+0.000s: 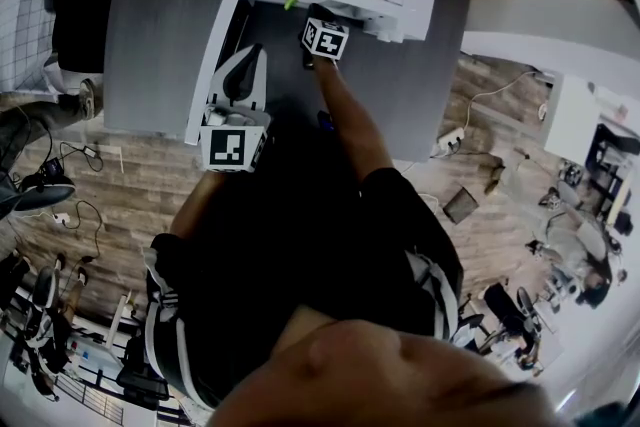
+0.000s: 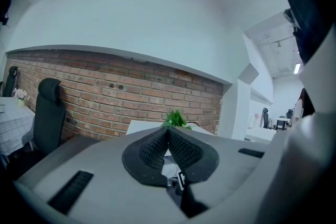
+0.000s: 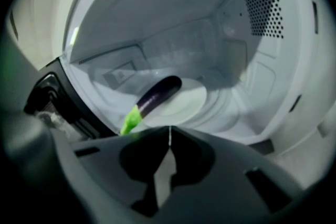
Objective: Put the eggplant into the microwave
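Eggplant (image 3: 156, 95) inside microwave (image 3: 262, 76), lying on turntable plate (image 3: 199, 105). Long axis diagonal: green stem at plate's front-left rim near door opening, purple end toward back. Right claw (image 3: 169, 132) jaws pressed together, empty, facing cavity. Left claw (image 2: 168, 134) jaws together too, nothing between, plant (image 2: 176, 118) beyond tips. Head view: only green stem tip at microwave mouth, microwave at bench (image 1: 150, 35) far edge. Cavity seen in right gripper view alone.

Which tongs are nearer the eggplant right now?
Right. The right tongs sit shut at the mouth of the microwave, just short of the eggplant lying inside. The left tongs, also shut, hang farther back, outside it.
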